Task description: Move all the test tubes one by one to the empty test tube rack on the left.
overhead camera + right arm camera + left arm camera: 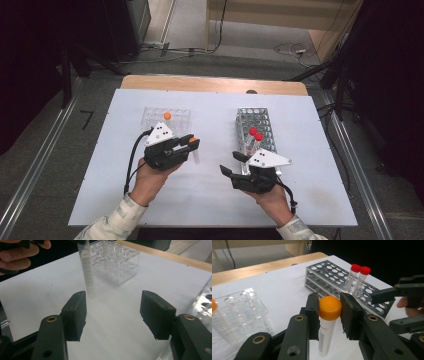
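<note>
My left gripper point(192, 142) point(329, 315) is shut on an orange-capped tube point(327, 325) point(194, 150), gripping it at the cap and holding it upright above the white table. The same tube point(86, 270) hangs in front of my right gripper point(113, 312) point(231, 165), which stands open and holds nothing. A metal rack point(256, 131) point(332, 280) with two red-capped tubes point(255, 134) point(357, 277) stands to the right. A clear plastic rack point(166, 119) point(239, 312) point(117, 262) holds another orange-capped tube point(167, 115).
A white sheet point(215, 195) covers the table, with the wooden edge point(210, 83) at the back. Cables lie on the floor beyond. Dark stands flank both sides of the table.
</note>
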The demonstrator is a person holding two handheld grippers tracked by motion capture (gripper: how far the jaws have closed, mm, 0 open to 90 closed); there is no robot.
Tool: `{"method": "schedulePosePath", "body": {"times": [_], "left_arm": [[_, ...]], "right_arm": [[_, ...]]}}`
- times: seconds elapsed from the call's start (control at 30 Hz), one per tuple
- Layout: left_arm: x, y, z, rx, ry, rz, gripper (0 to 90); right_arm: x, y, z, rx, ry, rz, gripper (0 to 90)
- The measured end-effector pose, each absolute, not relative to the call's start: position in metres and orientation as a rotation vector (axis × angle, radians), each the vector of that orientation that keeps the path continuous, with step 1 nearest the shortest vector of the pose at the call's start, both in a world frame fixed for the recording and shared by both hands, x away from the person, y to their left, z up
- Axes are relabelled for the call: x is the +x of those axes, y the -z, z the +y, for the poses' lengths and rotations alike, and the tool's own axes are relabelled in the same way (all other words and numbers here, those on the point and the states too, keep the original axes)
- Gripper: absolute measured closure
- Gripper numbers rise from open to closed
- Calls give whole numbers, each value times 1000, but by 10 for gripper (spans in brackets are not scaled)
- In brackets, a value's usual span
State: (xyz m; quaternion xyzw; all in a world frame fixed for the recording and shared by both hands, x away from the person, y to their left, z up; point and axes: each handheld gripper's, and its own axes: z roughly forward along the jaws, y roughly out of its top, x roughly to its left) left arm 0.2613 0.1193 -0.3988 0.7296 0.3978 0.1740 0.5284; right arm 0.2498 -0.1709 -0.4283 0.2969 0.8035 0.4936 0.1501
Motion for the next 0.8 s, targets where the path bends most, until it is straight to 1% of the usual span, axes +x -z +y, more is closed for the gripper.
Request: {"method": "schedulePosePath", "body": {"times": [0.23, 0.47, 0.63, 0.8], "left_arm": [[265, 396, 136, 1710, -447, 993, 701], [274, 395, 154, 1670, -471, 1050, 702], [282, 392, 169, 1640, -512, 1095, 702], [292, 385, 179, 1619, -556, 1130, 702]], "right_arm": [[245, 426, -196, 893, -1428, 2258, 365], [242, 432, -220, 960, -1401, 2232, 365], [238, 434, -236, 996, -1394, 2204, 366], [238, 434, -244, 1024, -1393, 2184, 366]]}}
